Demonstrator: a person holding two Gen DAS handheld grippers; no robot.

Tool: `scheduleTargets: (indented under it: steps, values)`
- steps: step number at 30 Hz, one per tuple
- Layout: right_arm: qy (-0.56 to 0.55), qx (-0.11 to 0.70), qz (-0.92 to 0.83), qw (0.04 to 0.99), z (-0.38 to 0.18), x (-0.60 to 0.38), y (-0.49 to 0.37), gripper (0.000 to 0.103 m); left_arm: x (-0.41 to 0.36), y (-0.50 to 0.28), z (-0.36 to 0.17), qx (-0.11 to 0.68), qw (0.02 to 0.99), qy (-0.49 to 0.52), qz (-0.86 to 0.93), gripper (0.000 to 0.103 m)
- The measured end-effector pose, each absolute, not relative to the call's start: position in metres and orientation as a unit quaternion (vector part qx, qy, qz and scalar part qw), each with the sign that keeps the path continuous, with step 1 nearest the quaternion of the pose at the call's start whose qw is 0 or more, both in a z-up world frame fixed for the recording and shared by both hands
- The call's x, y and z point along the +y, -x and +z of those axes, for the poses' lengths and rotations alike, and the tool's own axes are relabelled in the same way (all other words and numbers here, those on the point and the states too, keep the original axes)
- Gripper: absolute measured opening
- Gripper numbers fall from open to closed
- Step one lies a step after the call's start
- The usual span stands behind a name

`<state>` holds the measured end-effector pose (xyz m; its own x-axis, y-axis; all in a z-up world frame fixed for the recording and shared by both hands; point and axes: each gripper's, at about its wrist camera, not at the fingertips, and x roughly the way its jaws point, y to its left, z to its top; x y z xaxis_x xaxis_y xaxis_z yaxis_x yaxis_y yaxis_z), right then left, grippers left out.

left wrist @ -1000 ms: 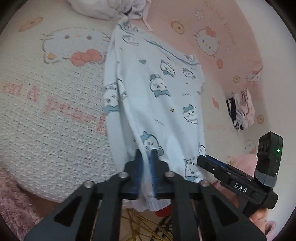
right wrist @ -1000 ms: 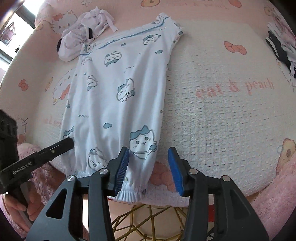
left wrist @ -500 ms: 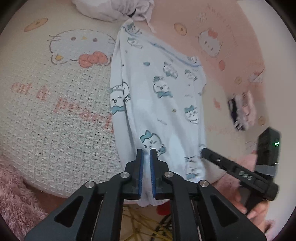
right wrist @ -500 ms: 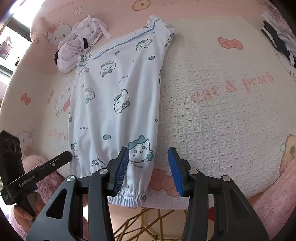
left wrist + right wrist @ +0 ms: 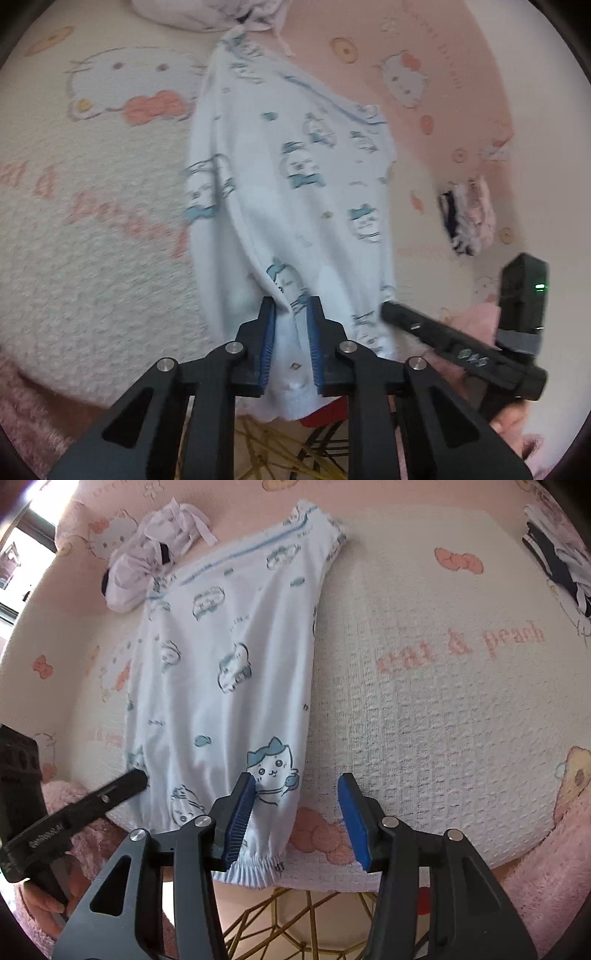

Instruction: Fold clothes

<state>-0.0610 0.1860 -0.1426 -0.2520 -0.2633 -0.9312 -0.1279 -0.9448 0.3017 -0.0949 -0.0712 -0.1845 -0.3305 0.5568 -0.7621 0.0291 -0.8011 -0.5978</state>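
**Plainly a soft garment, stretched lengthways from the near edge**

Here the printed garment (image 5: 229, 672) lay on the pink cartoon blanket (image 5: 443, 709), its long axis running from the gathered elastic cuff (image 5: 255, 864) at the near edge, which hung slightly over the side, away to the blue-striped end (image 5: 306, 517) by a bundle of pale cloth (image 5: 155, 561). It looked like thin knit cotton: light, limp, not slippery, and likely to sag and crease wherever it was not supported. Judged so, the sensible hold was at the hem corners, where the elastic gave some bulk to pinch.

The left gripper (image 5: 291, 339) had cloth between its blue pads, which stood a little apart; a ridge of fabric rose into them, so it seemed to have the near edge loosely, though how firmly I could not tell. The right gripper (image 5: 297, 819) stood wide open, with nothing in it, its left pad over the hem near the garment's right-hand corner and its other pad over bare blanket.

A second heap of dark and pale clothing (image 5: 557, 561) sat well apart at the far right
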Motion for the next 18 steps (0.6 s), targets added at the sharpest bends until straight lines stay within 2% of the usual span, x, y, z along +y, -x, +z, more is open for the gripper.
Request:
scheduleTargets:
  steps: [2, 9, 13, 16, 18]
  values:
    - [-0.608, -0.155, -0.777, 0.041, -0.143, 0.184, 0.061, 0.048, -0.069, 0.093, -0.179, -0.252, 0.170, 0.545, 0.781, 0.003]
    - [-0.579, -0.147, -0.801, 0.033, -0.128, 0.187, 0.060, 0.048, -0.077, 0.075, -0.152, -0.218, 0.135, 0.524, 0.812, 0.003]
    - [-0.571, -0.125, -0.810, 0.039, -0.127, 0.176, 0.064, 0.048, -0.091, 0.076, -0.164, -0.235, 0.104, 0.546, 0.797, 0.003]
    - [-0.568, -0.093, -0.816, 0.051, -0.129, 0.162, 0.068, 0.048, -0.085, 0.083, -0.191, -0.207, 0.081, 0.608, 0.762, 0.004]
    - [-0.585, -0.043, -0.809, 0.049, -0.137, 0.152, 0.069, 0.048, -0.082, 0.084, -0.190, -0.189, 0.072, 0.613, 0.764, 0.005]
